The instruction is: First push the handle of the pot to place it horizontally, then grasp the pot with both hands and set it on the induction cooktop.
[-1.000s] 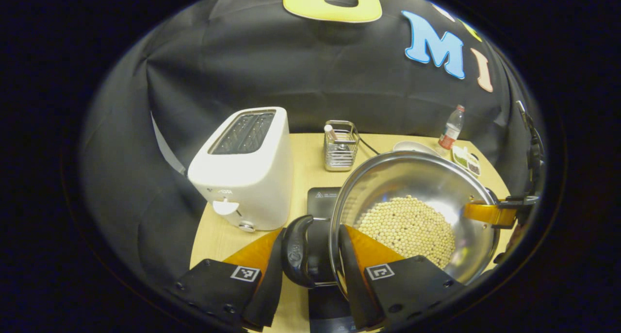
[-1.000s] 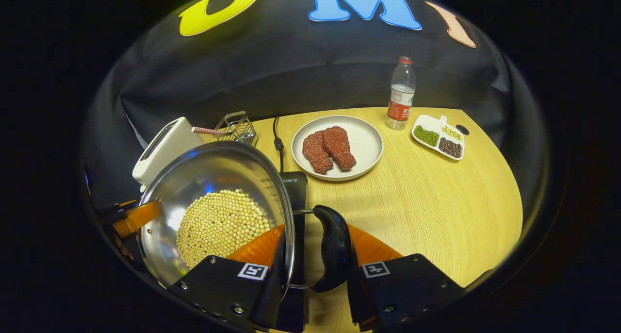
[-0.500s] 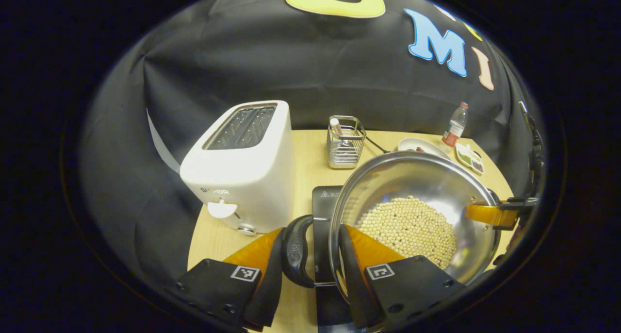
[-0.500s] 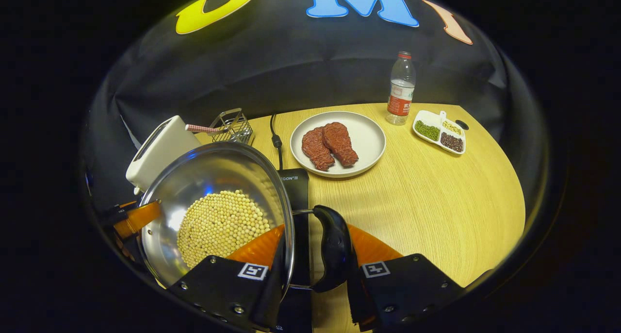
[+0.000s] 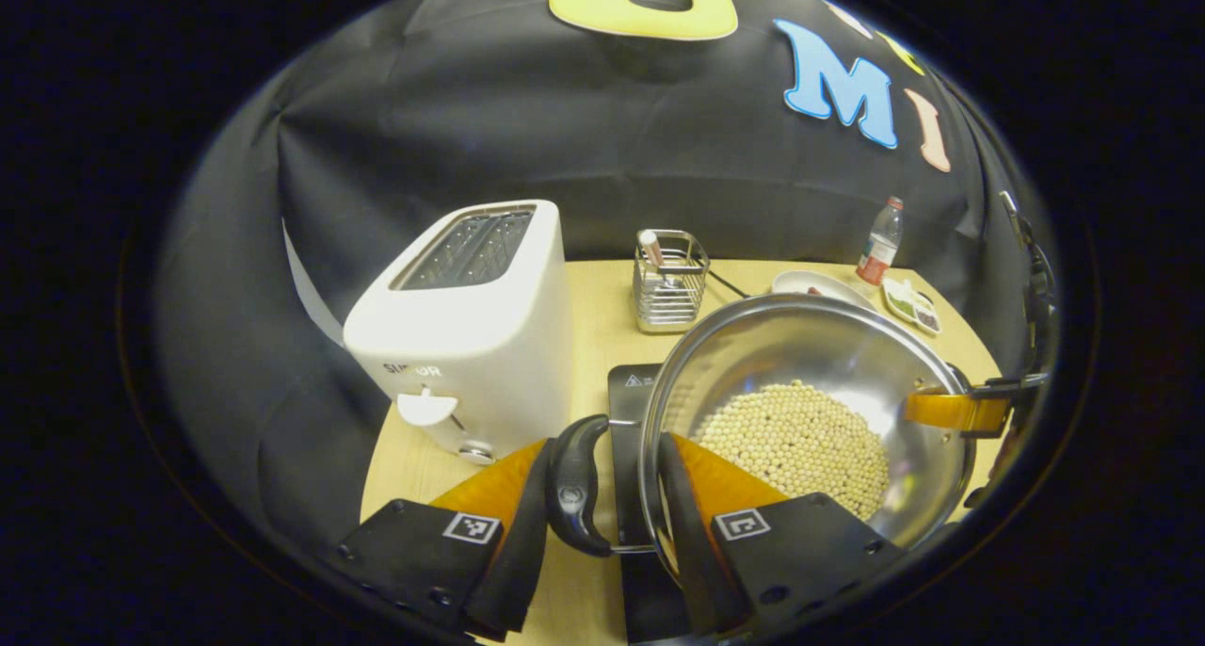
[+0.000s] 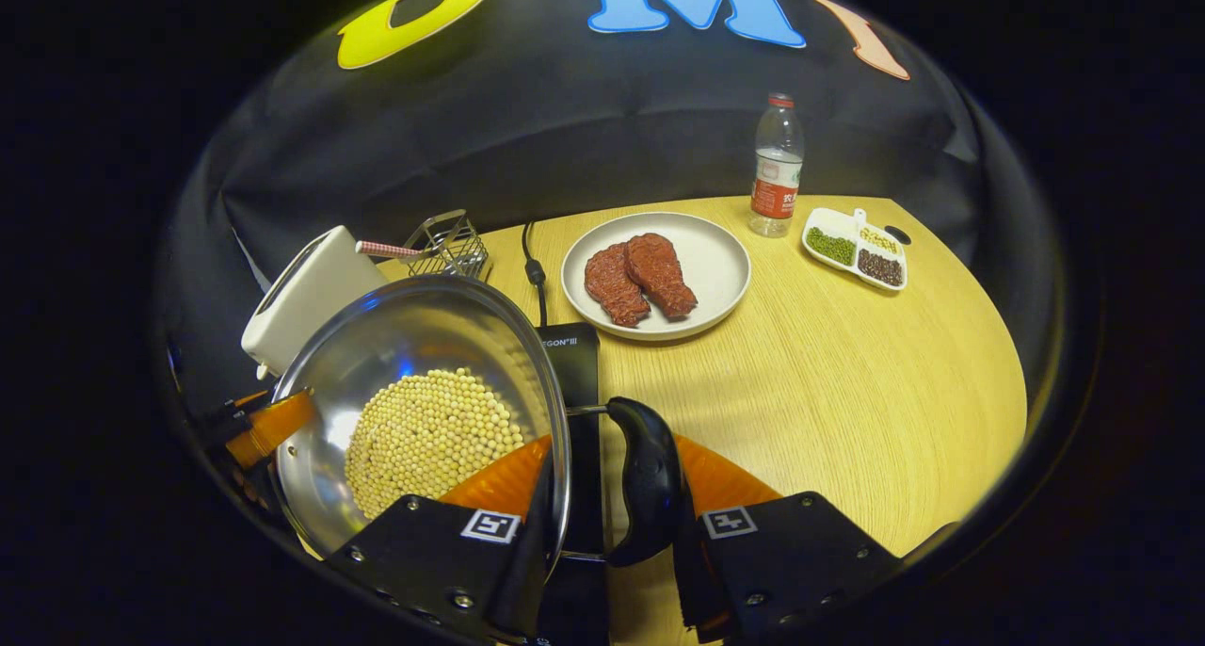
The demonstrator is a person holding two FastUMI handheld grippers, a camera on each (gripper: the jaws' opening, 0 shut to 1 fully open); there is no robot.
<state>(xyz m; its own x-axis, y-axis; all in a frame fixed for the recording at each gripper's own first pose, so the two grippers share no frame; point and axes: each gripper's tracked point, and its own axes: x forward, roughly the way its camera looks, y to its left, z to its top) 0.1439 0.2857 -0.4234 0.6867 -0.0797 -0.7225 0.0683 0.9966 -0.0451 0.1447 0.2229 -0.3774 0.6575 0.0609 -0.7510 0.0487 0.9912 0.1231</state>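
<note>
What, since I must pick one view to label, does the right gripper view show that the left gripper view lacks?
Right gripper view: two red steaks in full on the round white plate, and the right tool clamping the steel pot at its right black handle. Left gripper view: the front lever of the white toaster, and the left tool at the left black handle. Shared: pale beans, black induction cooktop, wire basket, plastic bottle.

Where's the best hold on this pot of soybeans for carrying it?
Grip the pot at its two black side handles, one gripper from each side, as now: left gripper, right gripper. The handles stand clear of the rim, and opposite holds keep the open pot level.
</note>
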